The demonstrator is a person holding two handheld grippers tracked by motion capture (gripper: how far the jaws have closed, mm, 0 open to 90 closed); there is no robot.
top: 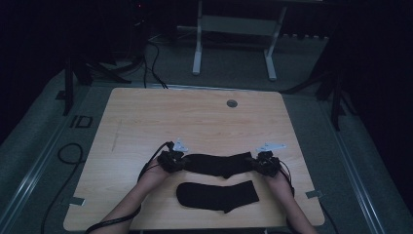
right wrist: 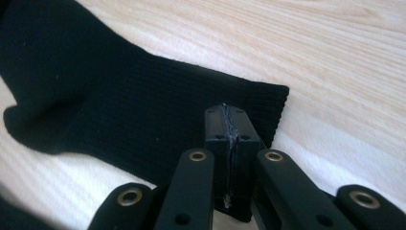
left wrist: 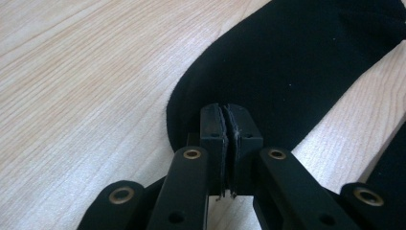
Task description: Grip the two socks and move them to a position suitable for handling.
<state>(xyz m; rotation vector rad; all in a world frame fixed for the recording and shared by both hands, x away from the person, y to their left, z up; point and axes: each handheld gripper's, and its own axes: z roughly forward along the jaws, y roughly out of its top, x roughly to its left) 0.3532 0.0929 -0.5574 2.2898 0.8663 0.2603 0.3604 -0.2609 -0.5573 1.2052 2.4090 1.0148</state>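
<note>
Two black socks lie on the wooden table [top: 146, 122]. The far sock [top: 216, 163] stretches sideways between my two grippers. My left gripper [top: 171, 161] sits at its left, rounded toe end, and in the left gripper view the jaws [left wrist: 230, 127] stand pressed together on the edge of that sock [left wrist: 287, 62]. My right gripper [top: 265, 163] is at the ribbed cuff end, where the jaws [right wrist: 231, 124] are pinched shut on the sock's [right wrist: 119, 110] corner. The second sock [top: 216, 196] lies flat nearer the front edge, apart from both grippers.
A round cable hole [top: 232, 103] sits near the table's far edge. Beyond the table stands a white desk frame [top: 197, 48] on the carpet. Cables [top: 68, 153] trail on the floor at the left. Bare wood stretches behind the socks.
</note>
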